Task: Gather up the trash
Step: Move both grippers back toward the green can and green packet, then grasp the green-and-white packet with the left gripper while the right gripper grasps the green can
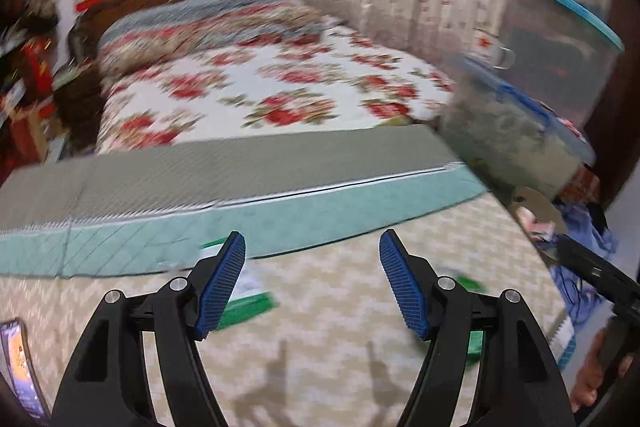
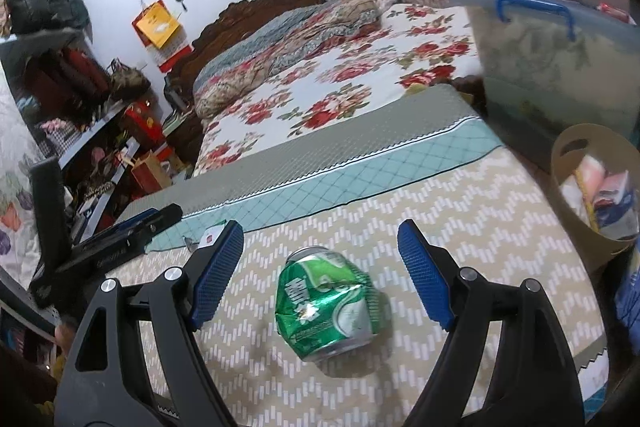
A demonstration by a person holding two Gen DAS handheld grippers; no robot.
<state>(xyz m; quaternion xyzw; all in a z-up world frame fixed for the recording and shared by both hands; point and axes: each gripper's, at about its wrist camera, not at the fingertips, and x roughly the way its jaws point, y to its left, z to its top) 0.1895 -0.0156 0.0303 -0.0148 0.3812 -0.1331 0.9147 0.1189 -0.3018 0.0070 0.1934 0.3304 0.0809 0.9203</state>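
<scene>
The right gripper [image 2: 320,275] was held low over the mat [image 2: 460,195], its jaws spread wide and empty, with the can [image 2: 326,301] lying on the mat between the blue pads [image 2: 424,275] but touched by neither. The stance was judged to be a lining-up for a grasp: the pads flanked the can's sides so that closing would pinch it across its crushed body. The left gripper [image 1: 312,283] was likewise seen open and empty, pointed across the same mat; its view was blurred by motion. A green and white wrapper [image 1: 248,297] lay flat just behind its left pad [image 1: 222,285], and a second green scrap [image 1: 470,285] was partly hidden behind the right one. Whether either piece was being aimed at could not be told.

The can was green with white lettering and a silver base, dented and buckled at the middle, and it rested on its side with its top end away from the camera. Its creased wall was judged likely to give further under pressure, so a firm grip would be needed.

A beige bin [image 2: 592,187] with a cut-out handle stood near the mat's right edge, already holding bright wrappers; it was presumably the place where the trash was meant to go. Beyond the mat a bed [image 2: 340,83] with a floral cover was seen.
</scene>
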